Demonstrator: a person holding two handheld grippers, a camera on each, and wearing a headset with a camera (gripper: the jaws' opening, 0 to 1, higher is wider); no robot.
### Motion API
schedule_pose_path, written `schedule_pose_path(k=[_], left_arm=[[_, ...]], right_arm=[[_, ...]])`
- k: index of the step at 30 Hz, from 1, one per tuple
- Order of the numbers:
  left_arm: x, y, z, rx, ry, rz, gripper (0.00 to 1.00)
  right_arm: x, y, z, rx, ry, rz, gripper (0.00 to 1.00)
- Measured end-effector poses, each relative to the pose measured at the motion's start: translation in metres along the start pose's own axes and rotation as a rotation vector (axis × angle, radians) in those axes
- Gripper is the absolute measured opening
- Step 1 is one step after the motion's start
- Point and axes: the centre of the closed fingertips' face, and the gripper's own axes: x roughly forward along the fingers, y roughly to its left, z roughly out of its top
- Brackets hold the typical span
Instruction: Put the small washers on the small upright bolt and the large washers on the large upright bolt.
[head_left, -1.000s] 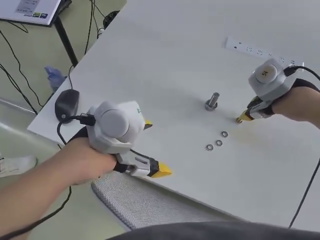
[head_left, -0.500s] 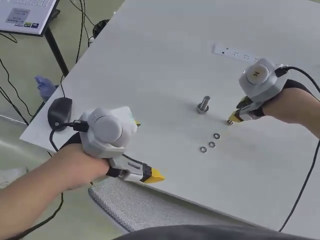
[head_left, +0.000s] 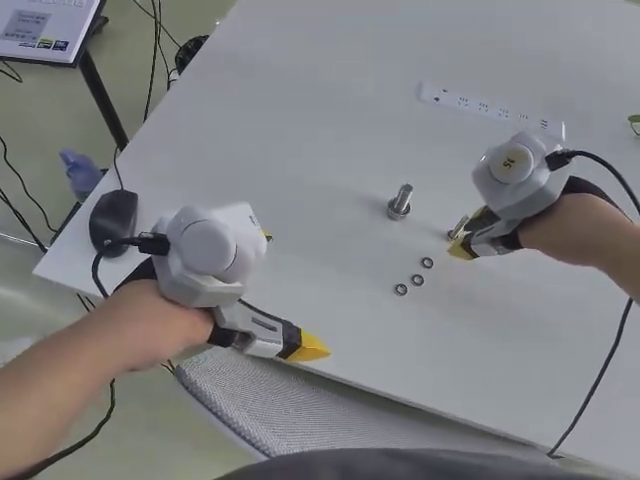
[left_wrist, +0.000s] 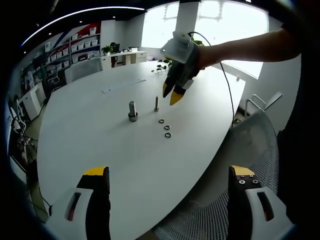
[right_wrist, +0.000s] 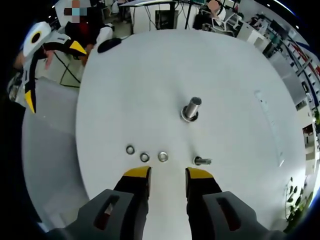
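Right tool (head_left: 463, 248) sits just beside the small bolt (head_left: 457, 228), obscuring its base.

Right claw (right_wrist: 168, 173) has drawn back from small bolt (right_wrist: 201, 160).

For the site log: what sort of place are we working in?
Probably an open office or meeting area: a large white table with a power strip on it, a mesh office chair at its edge, and shelving along the far wall.
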Motion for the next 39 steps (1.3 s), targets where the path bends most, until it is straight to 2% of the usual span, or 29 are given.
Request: schedule_pose_path(k=[5,13,16,20,22,25,29,33,39], left_arm=[[0.002,-0.004,-0.003,-0.002,0.011,-0.013,0.99],[0.004,-0.010,-0.005,-0.006,0.009,-0.034,0.98],[0.004,-0.007,-0.008,0.005,0.021,-0.027,0.97],[0.003,-0.005,-0.006,0.006,0.010,-0.022,0.98],[0.004,-0.003,-0.007,0.008,0.015,-0.019,0.99],[0.005,-0.006,-0.007,0.000,0.011,-0.030,0.99],[0.004,-0.007,-0.006,-0.020,-0.004,-0.036,1.00],[0.004,-0.006,-0.010,-0.018,0.005,-0.030,1.00],[0.005,-0.007,-0.013,-0.010,0.019,-0.039,0.99]], right_arm=[[0.004,0.008,-0.002,0.001,0.002,0.012,0.29],[0.015,0.005,-0.003,-0.004,0.014,0.023,0.29],[0.017,0.007,0.000,-0.006,0.013,0.024,0.29],[0.025,0.006,0.001,0.000,0.015,0.024,0.29],[0.027,0.002,0.004,-0.007,0.001,0.000,0.27],[0.033,0.003,0.003,0.013,0.007,0.010,0.27],[0.044,0.005,-0.002,0.007,0.026,0.019,0.27],[0.056,0.000,-0.005,0.007,0.033,0.022,0.27],[0.064,0.001,-0.005,0.013,0.043,0.024,0.27]])
